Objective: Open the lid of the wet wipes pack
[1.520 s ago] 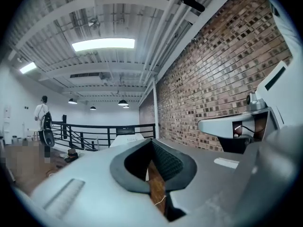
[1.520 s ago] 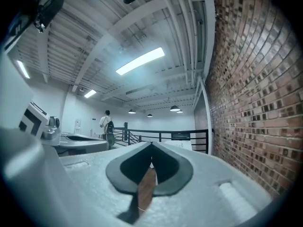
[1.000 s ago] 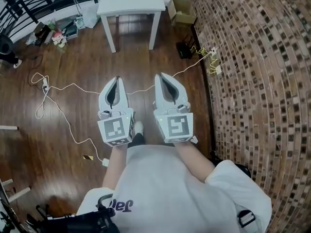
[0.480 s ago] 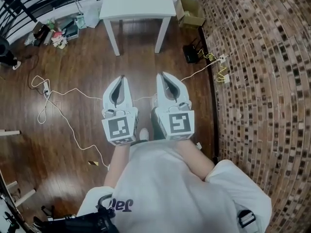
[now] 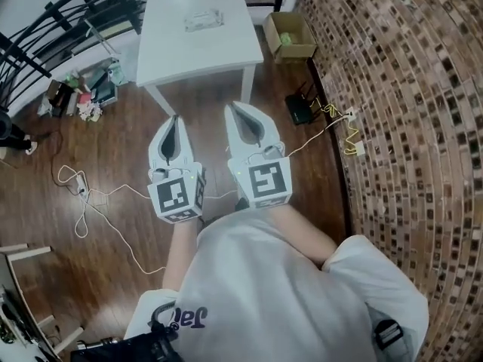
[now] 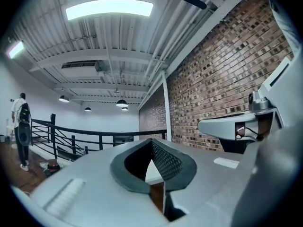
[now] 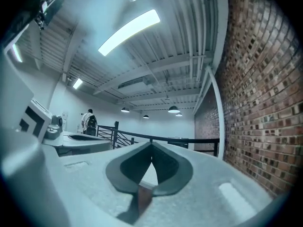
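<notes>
The wet wipes pack (image 5: pixel 205 21), a pale translucent packet, lies on the far part of a white table (image 5: pixel 189 59) ahead of me. Both grippers are held level, side by side over the wooden floor, short of the table's near edge. The left gripper (image 5: pixel 175 119) is shut with nothing in it; in the left gripper view its tips (image 6: pixel 152 141) meet. Just right of it, the right gripper (image 5: pixel 232 106) is also shut and empty, its tips (image 7: pixel 151 144) touching. A sliver of the white table shows through each pair of jaws.
A brick wall (image 5: pixel 407 127) runs along the right. A cardboard box (image 5: pixel 287 40) and a black device (image 5: pixel 302 108) sit by the wall. White cables (image 5: pixel 98 202) trail over the floor. A black railing (image 5: pixel 68 13) and clutter (image 5: pixel 79 93) stand at left. A person (image 6: pixel 21 126) stands far off.
Both grippers have travelled forward together, still shut. The table has come closer and fills more of the head view, and the pack on it now shows fully.
</notes>
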Demonstrator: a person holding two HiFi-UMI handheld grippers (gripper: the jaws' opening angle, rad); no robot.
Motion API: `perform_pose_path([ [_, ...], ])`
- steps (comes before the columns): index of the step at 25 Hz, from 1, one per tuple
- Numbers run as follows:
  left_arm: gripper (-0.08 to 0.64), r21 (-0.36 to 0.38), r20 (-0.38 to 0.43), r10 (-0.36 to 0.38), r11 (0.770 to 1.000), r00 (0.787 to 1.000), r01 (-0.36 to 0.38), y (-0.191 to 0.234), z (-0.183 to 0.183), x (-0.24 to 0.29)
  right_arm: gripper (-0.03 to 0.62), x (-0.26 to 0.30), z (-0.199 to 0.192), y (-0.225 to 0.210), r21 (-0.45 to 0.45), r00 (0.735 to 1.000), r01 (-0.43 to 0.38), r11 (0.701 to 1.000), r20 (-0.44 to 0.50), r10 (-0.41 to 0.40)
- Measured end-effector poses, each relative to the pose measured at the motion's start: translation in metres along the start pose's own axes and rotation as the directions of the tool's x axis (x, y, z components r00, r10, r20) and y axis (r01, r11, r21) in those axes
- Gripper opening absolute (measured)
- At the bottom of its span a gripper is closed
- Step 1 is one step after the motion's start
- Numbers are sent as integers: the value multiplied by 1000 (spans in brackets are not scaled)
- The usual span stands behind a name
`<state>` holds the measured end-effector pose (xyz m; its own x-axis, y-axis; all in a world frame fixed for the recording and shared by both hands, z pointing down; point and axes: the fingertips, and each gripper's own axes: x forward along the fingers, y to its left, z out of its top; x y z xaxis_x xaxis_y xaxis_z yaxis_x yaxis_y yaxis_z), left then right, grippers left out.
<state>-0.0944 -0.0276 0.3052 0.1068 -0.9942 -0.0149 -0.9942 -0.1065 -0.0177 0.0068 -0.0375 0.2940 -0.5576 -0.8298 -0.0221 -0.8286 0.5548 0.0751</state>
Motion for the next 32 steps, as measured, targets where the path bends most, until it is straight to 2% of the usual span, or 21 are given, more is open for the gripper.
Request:
perform_pose_path([
  [5,15,16,-26,3,1000,1000,-3,9,-6,84,-11,70,-20,-62,117,1000,13,993,-22,-10],
  [10,15,-15,-90,-9,1000,996,7,44,-40,172,-11,156,-46,-76,96,998,-29,995,-58,34],
  [14,15,-41,-84,-45,998,995,41,82,-60,268,-11,252,-77,-96,80,992,-29,996,-121,38],
  [18,15,-7,-76,-97,995,992,97,128,-73,365,-11,355,-81,-126,58,988,-4,998,-152,13],
  [21,15,-24,-99,-161,987,982,159,156,-86,408,-11,409,-82,-132,36,986,27,999,-165,-21],
  [25,15,-22,-148,-198,980,969,197,182,-116,466,-11,465,-107,-140,22,972,26,999,-233,-20],
  [28,15,-60,-217,-230,973,949,222,183,-151,493,-11,483,-133,-152,26,956,28,999,-292,-19],
  [32,15,-100,-331,-241,970,912,220,195,-208,535,-11,520,-178,-170,22,931,10,1000,-364,-1],
])
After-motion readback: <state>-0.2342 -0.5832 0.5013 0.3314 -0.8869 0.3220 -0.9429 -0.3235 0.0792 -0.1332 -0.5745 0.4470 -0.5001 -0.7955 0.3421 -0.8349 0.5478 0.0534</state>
